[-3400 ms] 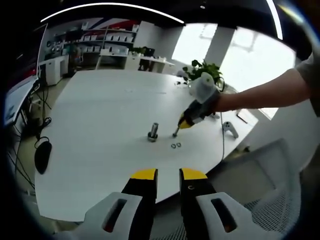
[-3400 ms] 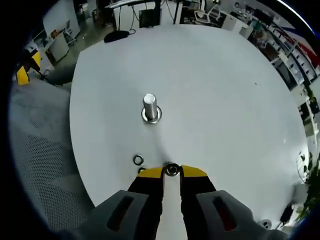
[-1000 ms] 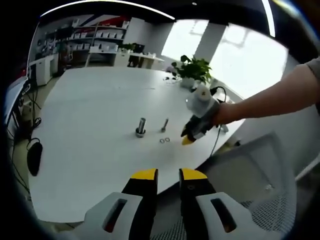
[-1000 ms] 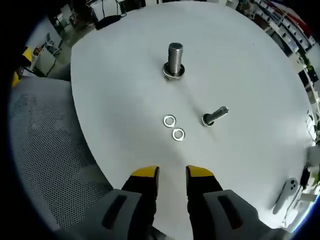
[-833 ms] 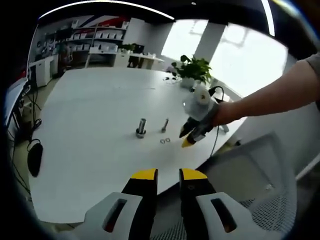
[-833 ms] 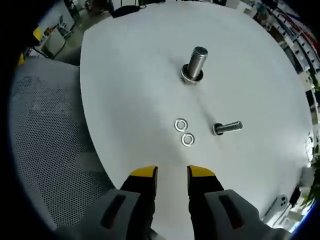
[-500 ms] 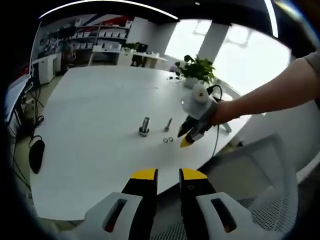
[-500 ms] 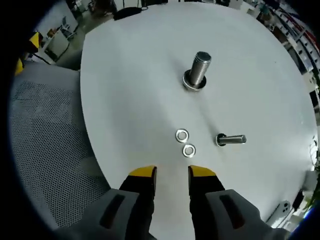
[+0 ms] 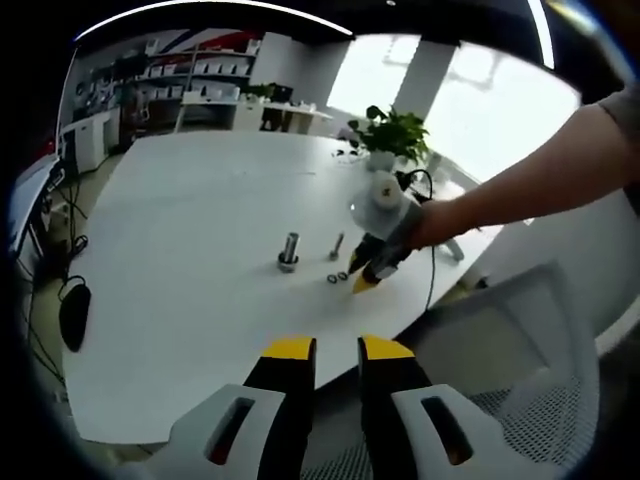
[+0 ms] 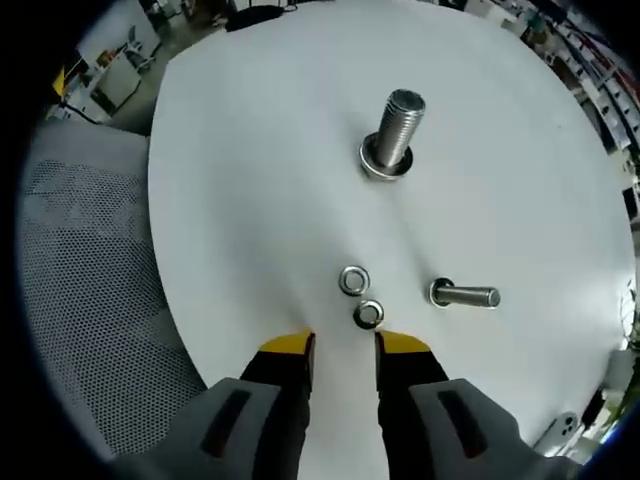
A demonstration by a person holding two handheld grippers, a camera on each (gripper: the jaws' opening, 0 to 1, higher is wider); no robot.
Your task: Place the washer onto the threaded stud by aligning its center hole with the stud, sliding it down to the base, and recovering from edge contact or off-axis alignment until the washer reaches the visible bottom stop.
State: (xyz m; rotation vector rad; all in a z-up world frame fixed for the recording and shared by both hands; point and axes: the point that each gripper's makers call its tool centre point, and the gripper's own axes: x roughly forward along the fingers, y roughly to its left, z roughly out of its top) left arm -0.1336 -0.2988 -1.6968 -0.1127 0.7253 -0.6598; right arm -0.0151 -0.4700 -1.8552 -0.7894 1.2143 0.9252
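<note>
Currently: right gripper (image 10: 340, 342), jaws slightly apart and empty, poised just short of the near washer (image 10: 368, 314); second washer (image 10: 353, 280) touching behind it, stud (image 10: 392, 135) well ahead, bolt (image 10: 463, 295) ahead-right. Advice: straddle one washer only, close on its rim. Left gripper (image 9: 335, 348): narrow gap, empty. Unclear: stud's base ring, whether washer or flange.

washers: 2 (image 10: 353, 280) (image 10: 369, 314) | threaded stud, upright: 1 (image 10: 392, 135) | small bolt, lying: 1 (image 10: 463, 295) | white table: 1 (image 10: 250, 150)

White table (image 10: 250, 150): stud (image 10: 390, 135), bolt (image 10: 463, 295) (2 washers (image 10: 360, 297)).
</note>
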